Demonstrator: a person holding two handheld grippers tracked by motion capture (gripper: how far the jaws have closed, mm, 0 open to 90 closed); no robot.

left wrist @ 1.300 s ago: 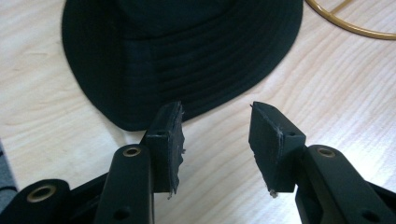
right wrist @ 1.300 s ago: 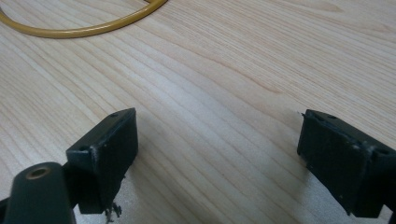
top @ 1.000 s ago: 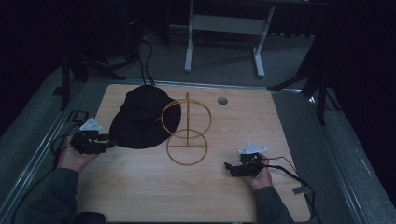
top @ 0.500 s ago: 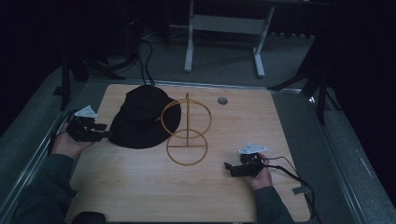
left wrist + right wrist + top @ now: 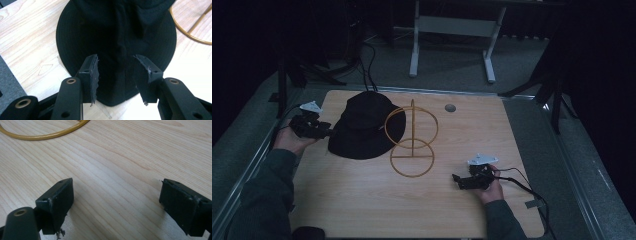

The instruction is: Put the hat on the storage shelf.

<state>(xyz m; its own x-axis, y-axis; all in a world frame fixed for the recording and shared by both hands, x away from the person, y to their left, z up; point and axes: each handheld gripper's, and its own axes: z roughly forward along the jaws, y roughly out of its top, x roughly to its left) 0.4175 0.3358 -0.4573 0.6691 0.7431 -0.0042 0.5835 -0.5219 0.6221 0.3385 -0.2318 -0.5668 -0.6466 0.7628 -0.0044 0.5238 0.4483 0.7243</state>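
The black hat (image 5: 364, 131) lies flat on the wooden table (image 5: 362, 200), its right brim just beside or against the gold wire stand (image 5: 412, 142); you haven't lifted it, so if it is meant to go on that stand, by my guess everything is left to do. Your left gripper (image 5: 328, 132) sits at the hat's left brim, jaws apart and straddling the edge without clamping. Your right gripper (image 5: 455, 178) rests well apart from it, near the stand's base ring, jaws wide apart over bare wood.
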